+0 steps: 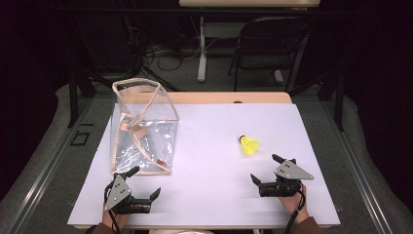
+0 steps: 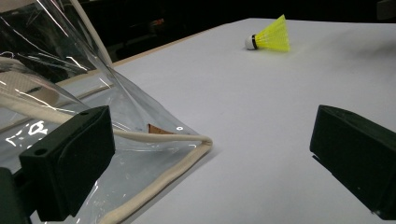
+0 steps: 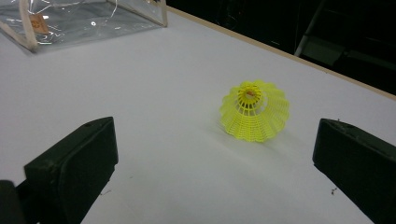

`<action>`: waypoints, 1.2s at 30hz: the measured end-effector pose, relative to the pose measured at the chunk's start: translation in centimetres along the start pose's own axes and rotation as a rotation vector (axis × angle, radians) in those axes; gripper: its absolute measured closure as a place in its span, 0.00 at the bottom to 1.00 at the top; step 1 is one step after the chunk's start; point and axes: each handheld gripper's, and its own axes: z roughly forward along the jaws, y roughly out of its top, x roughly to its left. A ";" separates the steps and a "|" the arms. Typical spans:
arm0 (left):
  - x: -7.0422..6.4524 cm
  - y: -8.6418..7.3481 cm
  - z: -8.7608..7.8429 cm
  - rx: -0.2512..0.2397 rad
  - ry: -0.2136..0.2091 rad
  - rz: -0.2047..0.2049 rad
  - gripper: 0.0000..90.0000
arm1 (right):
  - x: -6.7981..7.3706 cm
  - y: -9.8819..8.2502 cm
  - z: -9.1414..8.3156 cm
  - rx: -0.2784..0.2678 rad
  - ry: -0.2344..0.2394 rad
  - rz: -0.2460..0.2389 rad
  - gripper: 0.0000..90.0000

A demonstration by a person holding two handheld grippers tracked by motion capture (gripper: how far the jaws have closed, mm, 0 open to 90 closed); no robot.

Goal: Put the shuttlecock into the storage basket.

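A yellow shuttlecock (image 1: 249,145) lies on its side on the white table top (image 1: 209,146), right of centre. A clear plastic bag (image 1: 143,126) with cream trim stands open at the left. My right gripper (image 1: 265,167) rests open just in front of the shuttlecock (image 3: 254,111), which lies beyond its open fingers (image 3: 70,163), its skirt towards the camera. My left gripper (image 1: 144,182) is open at the bag's near corner (image 2: 201,140), holding nothing. In the left gripper view the shuttlecock (image 2: 271,37) lies far off, and the bag (image 2: 70,93) rises behind the left finger (image 2: 70,158).
A wooden table edge (image 1: 229,97) runs along the back of the white sheet. Beyond it stand a dark folding chair (image 1: 272,44) and cables on the floor. In the right gripper view the bag (image 3: 84,18) is at the far left.
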 end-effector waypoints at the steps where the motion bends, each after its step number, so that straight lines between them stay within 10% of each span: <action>1: 0.0 0.0 0.0 0.000 0.000 0.000 0.00 | -0.1 0.0 0.1 0.004 0.001 0.003 0.00; 36: 0.0 0.0 0.0 -0.004 0.000 -0.004 0.00 | -3.4 1.1 2.9 0.111 0.041 0.046 0.00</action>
